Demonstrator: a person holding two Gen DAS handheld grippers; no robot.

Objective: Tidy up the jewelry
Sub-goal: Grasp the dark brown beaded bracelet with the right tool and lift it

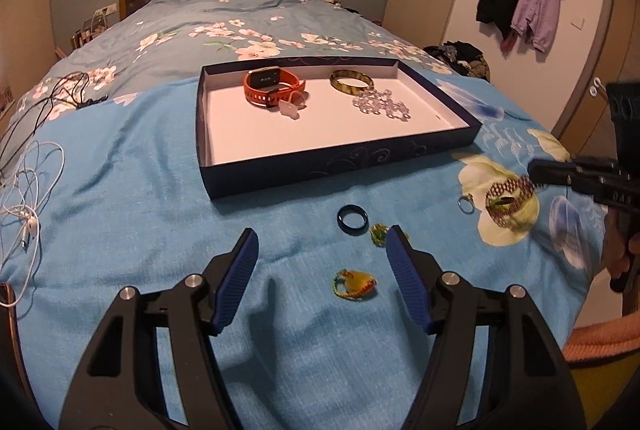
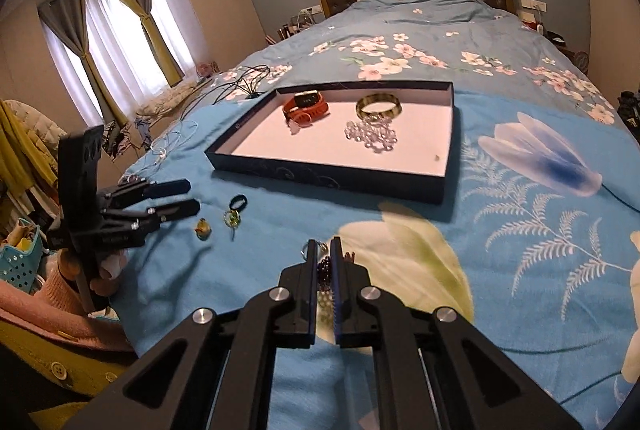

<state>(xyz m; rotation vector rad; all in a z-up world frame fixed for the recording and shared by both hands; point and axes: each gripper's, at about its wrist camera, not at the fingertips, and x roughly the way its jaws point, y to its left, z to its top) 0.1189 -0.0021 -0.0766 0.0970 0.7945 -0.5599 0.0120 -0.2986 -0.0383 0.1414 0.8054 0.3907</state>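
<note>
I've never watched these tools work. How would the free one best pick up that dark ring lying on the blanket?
The dark ring lies flat on the soft bedspread. I'd bring the open left gripper straight down and close across the outer rim from opposite sides; the hoop offers nothing else to pinch.

Glossy bangle point(image 1: 351, 81), matt cloth bedspread point(image 1: 140, 157).

I see tangled white earphone cables point(image 1: 28, 197) on the blue floral bedspread point(image 1: 140, 157), and black and lilac jackets point(image 1: 520, 1) hanging on wall hooks.
</note>
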